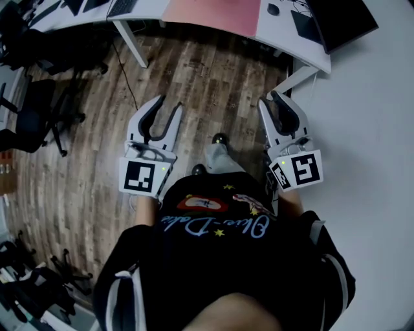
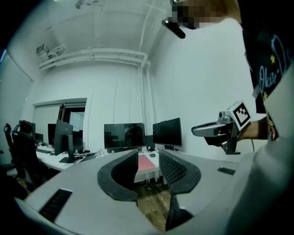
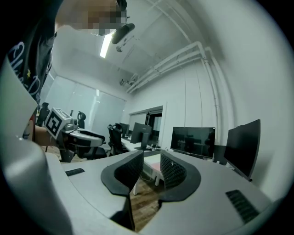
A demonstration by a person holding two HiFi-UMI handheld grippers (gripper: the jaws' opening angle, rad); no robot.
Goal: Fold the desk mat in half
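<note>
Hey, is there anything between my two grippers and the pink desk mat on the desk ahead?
Nothing visible. Only bare wooden floor lies between the left gripper, the right gripper and the desk mat on the white desk. Both grippers' fingers stand apart with nothing between them.

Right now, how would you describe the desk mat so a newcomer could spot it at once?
A long white desk runs along the top of the head view. Near its middle lies a flat pink rectangular desk mat. It alone is pink; the keyboard on its left and mouse on its right are dark.
</note>
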